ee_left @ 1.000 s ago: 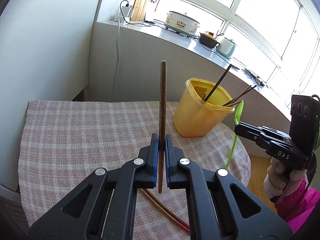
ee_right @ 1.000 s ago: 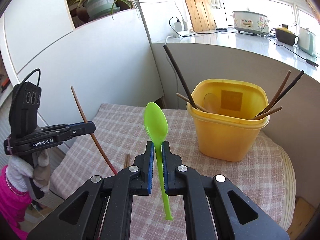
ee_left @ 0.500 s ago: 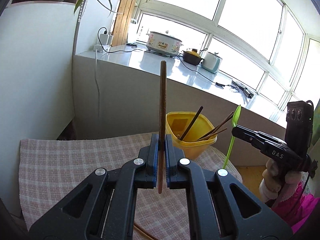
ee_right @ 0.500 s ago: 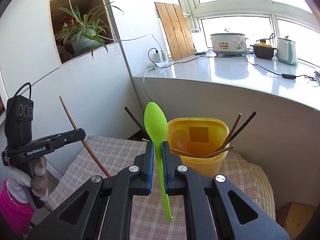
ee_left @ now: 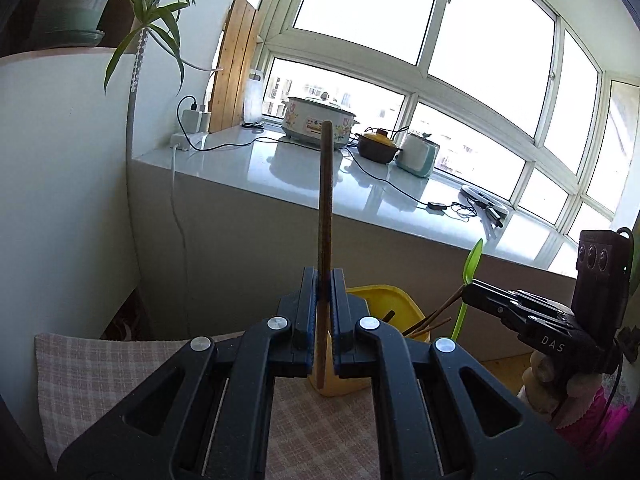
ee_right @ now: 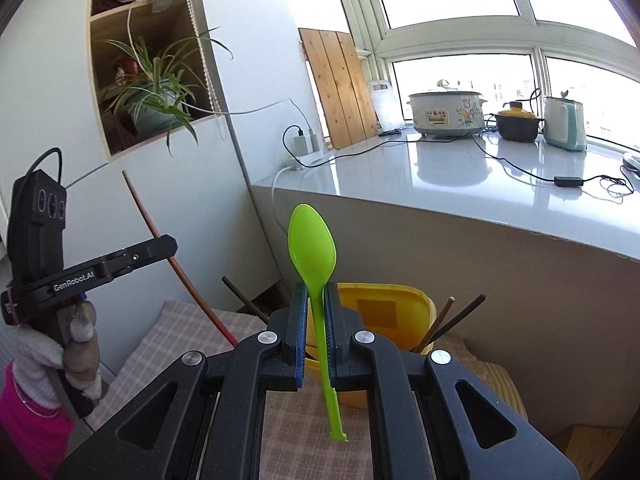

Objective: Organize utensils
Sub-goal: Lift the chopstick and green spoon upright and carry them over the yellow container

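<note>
left gripper (ee_left: pixel 323 300) clamped on upright brown chopstick (ee_left: pixel 325 208); right gripper (ee_right: pixel 316 312) clamped on green spoon (ee_right: pixel 313 246), both above yellow holder (ee_right: pixel 384 308) near table's far edge. risk: long ends catch rim or standing chopsticks (ee_right: pixel 452 320), tipping holder; thin handles may pivot between pads.

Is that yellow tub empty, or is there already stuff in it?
Not empty. The yellow tub already holds several brown chopsticks that lean out over its rim; how many, and whether anything lies deeper, I cannot tell.

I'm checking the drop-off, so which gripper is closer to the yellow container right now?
Hard to call; they look about level. The left gripper, shut on a brown chopstick, and the right gripper, shut on a green spoon, both hang just before the yellow container.
</note>
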### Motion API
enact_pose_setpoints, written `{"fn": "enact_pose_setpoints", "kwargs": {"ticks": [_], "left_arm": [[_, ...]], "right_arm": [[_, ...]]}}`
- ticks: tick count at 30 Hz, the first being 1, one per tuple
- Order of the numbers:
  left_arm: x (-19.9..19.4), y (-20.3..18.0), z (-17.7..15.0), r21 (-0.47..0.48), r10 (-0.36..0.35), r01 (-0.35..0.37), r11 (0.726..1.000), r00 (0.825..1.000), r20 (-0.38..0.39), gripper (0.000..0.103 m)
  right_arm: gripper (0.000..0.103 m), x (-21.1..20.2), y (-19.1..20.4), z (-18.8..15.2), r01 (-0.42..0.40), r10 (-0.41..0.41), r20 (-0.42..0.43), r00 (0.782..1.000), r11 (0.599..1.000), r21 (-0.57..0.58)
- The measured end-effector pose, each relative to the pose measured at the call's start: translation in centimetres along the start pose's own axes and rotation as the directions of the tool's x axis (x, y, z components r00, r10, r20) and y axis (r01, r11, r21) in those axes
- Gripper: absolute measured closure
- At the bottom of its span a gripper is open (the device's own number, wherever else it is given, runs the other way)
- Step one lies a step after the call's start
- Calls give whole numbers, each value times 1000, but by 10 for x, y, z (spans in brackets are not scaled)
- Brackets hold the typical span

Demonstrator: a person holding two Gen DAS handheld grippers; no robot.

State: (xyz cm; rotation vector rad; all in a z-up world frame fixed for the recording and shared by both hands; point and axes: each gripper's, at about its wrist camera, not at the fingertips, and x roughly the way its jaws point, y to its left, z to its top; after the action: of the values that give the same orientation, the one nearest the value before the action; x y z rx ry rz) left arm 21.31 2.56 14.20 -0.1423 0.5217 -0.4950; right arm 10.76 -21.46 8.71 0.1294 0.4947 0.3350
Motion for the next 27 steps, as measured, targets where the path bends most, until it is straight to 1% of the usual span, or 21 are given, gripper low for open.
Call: {"fn": "enact_pose_setpoints", "kwargs": {"ticks": [8,13,20,27], "left_arm": [[15,-2,21,-7,-3,4,1000,999,32,99],[29,-3,27,-15,-7,7,1000,999,31,99],[46,-2,27,-38,-30,30,999,999,16,99],[58,-3,24,-43,-42,41,998,999,-13,99]], "right_arm": [[96,11,-10,22,22,-23,50,998,1000,14],[96,18,-13,33,45,-47,79,996,999,22],[96,32,-20,40,86,-87,81,993,996,22],[96,47,-26,38,108,-109,68,992,994,26]]}}
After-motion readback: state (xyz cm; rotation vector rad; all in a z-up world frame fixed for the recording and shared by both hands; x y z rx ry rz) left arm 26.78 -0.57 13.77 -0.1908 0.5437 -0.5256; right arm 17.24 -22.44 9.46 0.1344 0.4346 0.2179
